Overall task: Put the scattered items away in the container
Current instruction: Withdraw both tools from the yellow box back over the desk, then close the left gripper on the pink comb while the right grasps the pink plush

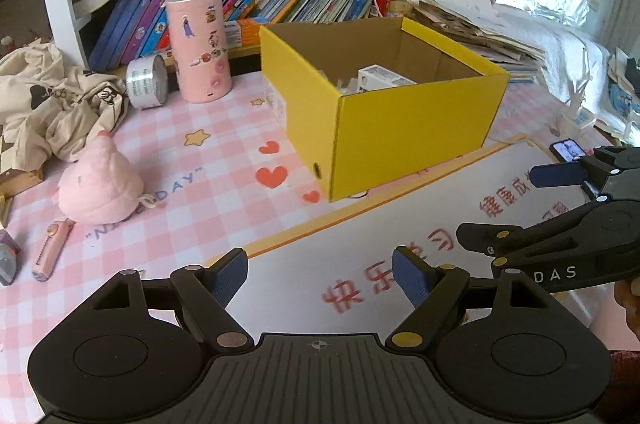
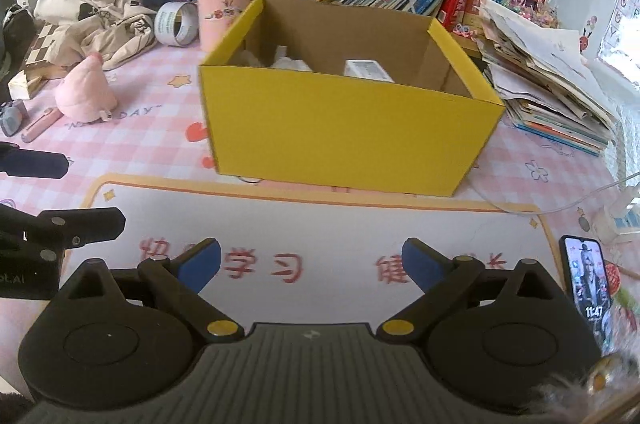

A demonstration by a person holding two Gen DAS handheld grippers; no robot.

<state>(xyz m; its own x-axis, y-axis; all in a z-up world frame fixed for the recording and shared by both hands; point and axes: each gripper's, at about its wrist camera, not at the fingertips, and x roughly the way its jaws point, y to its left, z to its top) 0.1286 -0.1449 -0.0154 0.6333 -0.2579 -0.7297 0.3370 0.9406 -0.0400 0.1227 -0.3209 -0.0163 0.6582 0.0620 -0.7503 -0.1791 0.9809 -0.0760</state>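
The open yellow cardboard box (image 1: 412,140) (image 2: 344,136) stands on the pink checked table cover, with a small white carton (image 1: 382,78) (image 2: 366,69) and crumpled white paper (image 2: 290,62) inside. Scattered to its left lie a pink plush toy (image 1: 100,184) (image 2: 86,92), a pink utility knife (image 1: 50,250) (image 2: 40,124), a roll of tape (image 1: 146,82) (image 2: 176,22) and a pink sticker-covered cylinder (image 1: 198,46) (image 2: 222,0). My left gripper (image 1: 318,264) hovers open and empty over the white desk mat (image 2: 320,224). Beside it, my right gripper (image 2: 312,256) is open and empty too, in front of the box.
A phone (image 2: 588,284) with a lit screen lies at the mat's right edge near a charger cable. A messy stack of papers and books (image 2: 548,88) sits right of the box. A bookshelf runs along the back. A cream cloth bag (image 1: 52,104) is crumpled at far left.
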